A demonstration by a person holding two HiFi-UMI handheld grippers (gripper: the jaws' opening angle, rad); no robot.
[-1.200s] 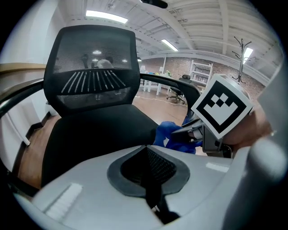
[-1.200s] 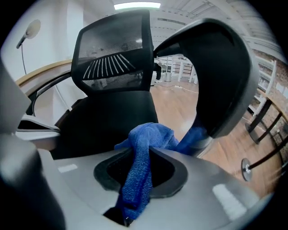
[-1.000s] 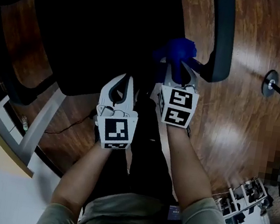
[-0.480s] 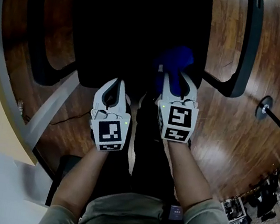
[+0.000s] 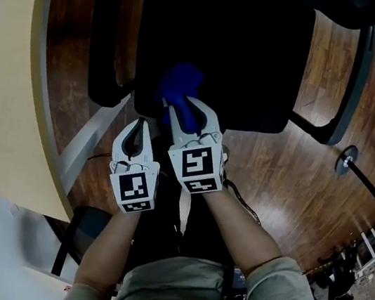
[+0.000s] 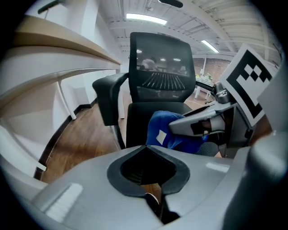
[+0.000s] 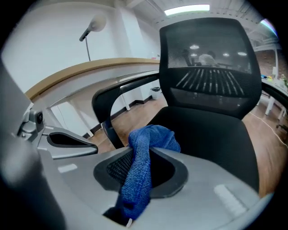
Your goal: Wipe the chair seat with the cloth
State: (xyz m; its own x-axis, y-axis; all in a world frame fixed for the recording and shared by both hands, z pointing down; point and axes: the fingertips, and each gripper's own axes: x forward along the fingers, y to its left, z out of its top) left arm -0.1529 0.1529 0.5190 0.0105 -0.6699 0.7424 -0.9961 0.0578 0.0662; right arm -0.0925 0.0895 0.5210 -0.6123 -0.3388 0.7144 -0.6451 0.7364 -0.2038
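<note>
The black chair seat (image 5: 225, 52) fills the upper middle of the head view. My right gripper (image 5: 180, 107) is shut on a blue cloth (image 5: 178, 84), which bunches over the seat's front left edge. In the right gripper view the cloth (image 7: 143, 168) runs down between the jaws, with the seat (image 7: 211, 130) just beyond. My left gripper (image 5: 139, 125) hangs beside the right one, short of the seat, its jaws closed together on nothing. The left gripper view shows the cloth (image 6: 164, 130) and the right gripper (image 6: 202, 125) ahead of it.
A curved light desk edge (image 5: 34, 84) runs down the left. Black armrests (image 5: 106, 39) (image 5: 345, 101) flank the seat. The mesh backrest (image 7: 207, 58) stands behind it. A lamp base (image 5: 345, 164) stands on the wooden floor (image 5: 296, 178) at the right.
Both grippers have swung left in the view and the chair now faces me squarely. The cloth has gone from near the right armrest to the seat's front left edge.
</note>
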